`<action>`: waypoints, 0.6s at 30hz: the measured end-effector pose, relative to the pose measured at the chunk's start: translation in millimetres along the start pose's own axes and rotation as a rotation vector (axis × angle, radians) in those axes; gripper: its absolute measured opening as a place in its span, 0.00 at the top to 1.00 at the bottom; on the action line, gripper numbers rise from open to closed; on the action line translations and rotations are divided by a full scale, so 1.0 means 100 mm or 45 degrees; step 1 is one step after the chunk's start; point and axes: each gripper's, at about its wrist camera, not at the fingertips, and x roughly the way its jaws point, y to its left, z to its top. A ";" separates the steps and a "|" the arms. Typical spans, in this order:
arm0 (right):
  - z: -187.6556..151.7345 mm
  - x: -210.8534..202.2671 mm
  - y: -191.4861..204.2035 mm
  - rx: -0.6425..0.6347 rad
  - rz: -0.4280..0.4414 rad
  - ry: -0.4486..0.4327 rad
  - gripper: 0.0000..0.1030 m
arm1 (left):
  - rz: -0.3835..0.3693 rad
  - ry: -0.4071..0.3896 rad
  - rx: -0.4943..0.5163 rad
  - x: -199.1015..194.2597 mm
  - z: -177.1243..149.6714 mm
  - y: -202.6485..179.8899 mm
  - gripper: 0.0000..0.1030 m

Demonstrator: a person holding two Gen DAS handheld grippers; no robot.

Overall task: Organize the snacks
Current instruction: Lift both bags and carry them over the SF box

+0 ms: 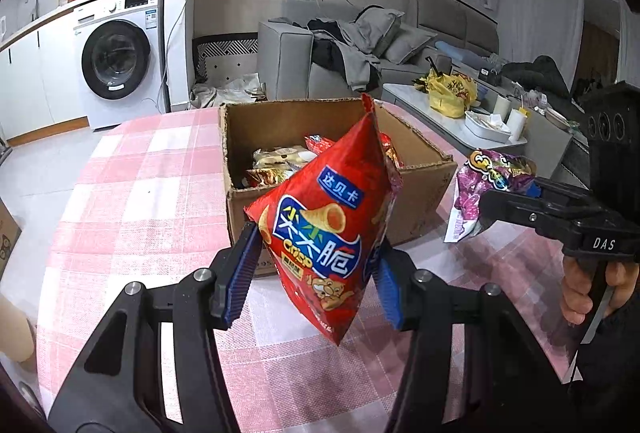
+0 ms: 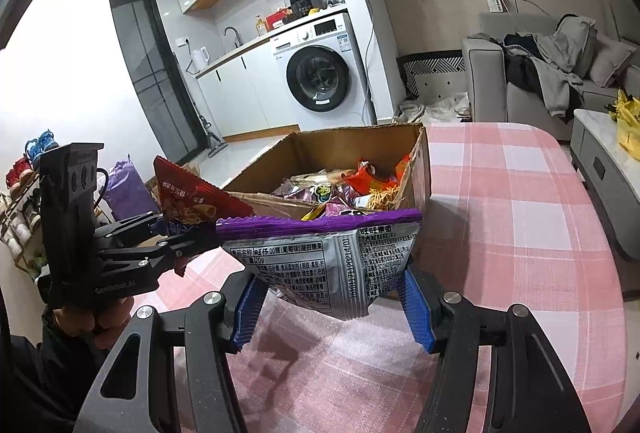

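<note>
My left gripper (image 1: 316, 269) is shut on a red crisp bag (image 1: 320, 233) and holds it up above the table, just in front of an open cardboard box (image 1: 424, 189) that holds several snack packets (image 1: 280, 161). My right gripper (image 2: 332, 297) is shut on a purple-and-silver candy bag (image 2: 332, 261), held up at the box's near edge (image 2: 418, 173). In the left wrist view the right gripper (image 1: 492, 201) holds the purple bag (image 1: 484, 185) to the right of the box. In the right wrist view the left gripper (image 2: 188, 245) holds the red bag (image 2: 192, 201) at the left.
The box stands on a round table with a pink checked cloth (image 1: 140, 201). Beyond it are a washing machine (image 1: 116, 57), a grey sofa with clothes (image 1: 352, 45) and a cluttered low table (image 1: 472, 113). A shoe rack (image 2: 20, 193) stands at the left in the right wrist view.
</note>
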 end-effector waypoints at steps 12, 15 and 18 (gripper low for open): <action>0.05 -0.15 0.01 0.022 0.009 -0.102 0.40 | 0.030 -0.051 -0.030 -0.26 0.06 0.12 0.51; 0.07 -0.19 0.00 0.030 -0.003 -0.121 0.40 | 0.033 -0.066 -0.035 -0.34 0.09 0.12 0.51; 0.09 -0.21 0.00 0.029 -0.022 -0.158 0.40 | 0.038 -0.077 -0.031 -0.42 0.10 0.15 0.51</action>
